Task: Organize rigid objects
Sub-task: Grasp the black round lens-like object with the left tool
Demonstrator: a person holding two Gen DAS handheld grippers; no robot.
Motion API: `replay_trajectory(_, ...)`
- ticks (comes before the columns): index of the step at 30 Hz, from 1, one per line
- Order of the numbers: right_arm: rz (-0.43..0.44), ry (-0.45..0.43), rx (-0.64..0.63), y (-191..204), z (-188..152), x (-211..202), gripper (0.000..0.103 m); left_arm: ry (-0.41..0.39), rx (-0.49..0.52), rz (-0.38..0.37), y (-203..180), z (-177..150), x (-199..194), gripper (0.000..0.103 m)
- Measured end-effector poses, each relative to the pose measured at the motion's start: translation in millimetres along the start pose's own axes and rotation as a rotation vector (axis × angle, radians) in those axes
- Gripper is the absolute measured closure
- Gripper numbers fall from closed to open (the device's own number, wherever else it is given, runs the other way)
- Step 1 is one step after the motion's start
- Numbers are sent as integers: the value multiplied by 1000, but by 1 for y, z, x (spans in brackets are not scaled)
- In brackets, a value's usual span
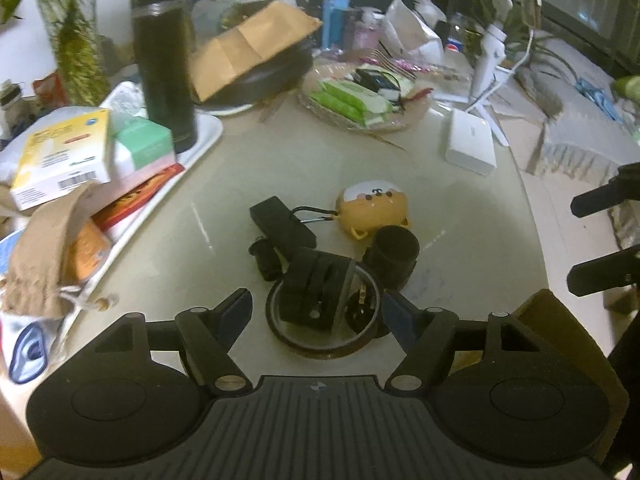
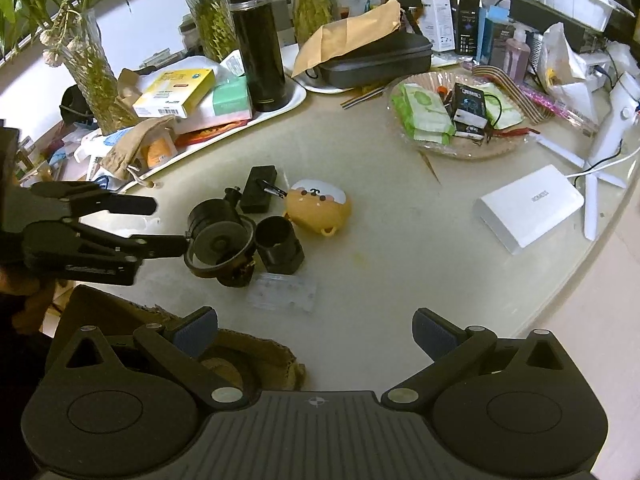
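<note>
A pile of small things lies mid-table: a black suction-cup mount (image 1: 320, 304) (image 2: 218, 240), a black cylinder cap (image 1: 394, 256) (image 2: 280, 244), a flat black box (image 1: 282, 224) (image 2: 259, 189), and an orange cartoon case (image 1: 374, 210) (image 2: 318, 206) with a carabiner. My left gripper (image 1: 316, 316) is open, its fingers either side of the suction-cup mount; it shows in the right wrist view (image 2: 168, 224) with its lower finger against the mount's ring. My right gripper (image 2: 316, 330) is open and empty above the table's near edge. A clear plastic blister (image 2: 284, 292) lies in front of it.
A white tray (image 2: 296, 98) holds a black thermos (image 2: 258, 40), boxes and paper bags. A wicker plate (image 2: 460, 148) carries green packets and black boxes. A white charger box (image 2: 530, 206), a white tripod stand (image 2: 612, 116) and a brown bag (image 2: 120, 320) sit nearby.
</note>
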State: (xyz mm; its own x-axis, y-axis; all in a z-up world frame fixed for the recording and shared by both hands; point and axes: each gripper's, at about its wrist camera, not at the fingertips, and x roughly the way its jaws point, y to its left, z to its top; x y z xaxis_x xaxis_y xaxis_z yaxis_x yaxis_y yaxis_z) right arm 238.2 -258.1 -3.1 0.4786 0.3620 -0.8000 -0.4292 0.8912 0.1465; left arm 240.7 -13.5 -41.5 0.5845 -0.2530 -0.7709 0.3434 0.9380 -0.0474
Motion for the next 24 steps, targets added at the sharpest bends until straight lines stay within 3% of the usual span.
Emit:
replay_trajectory(9, -2, 3, -9, -3, 3, 2, 0, 35, 4, -50, 11, 10, 30, 33)
replay_trajectory(12, -6, 9, 0, -6, 2, 4, 0, 67, 6, -70, 13, 10, 40, 42)
replay_trajectory(14, -3, 10, 7, -8, 2, 4, 0, 87, -5, -85, 15, 11, 43, 53)
replay_trajectory(24, -3, 3, 9, -9, 3, 4, 0, 134, -1, -63, 11, 16, 53, 61)
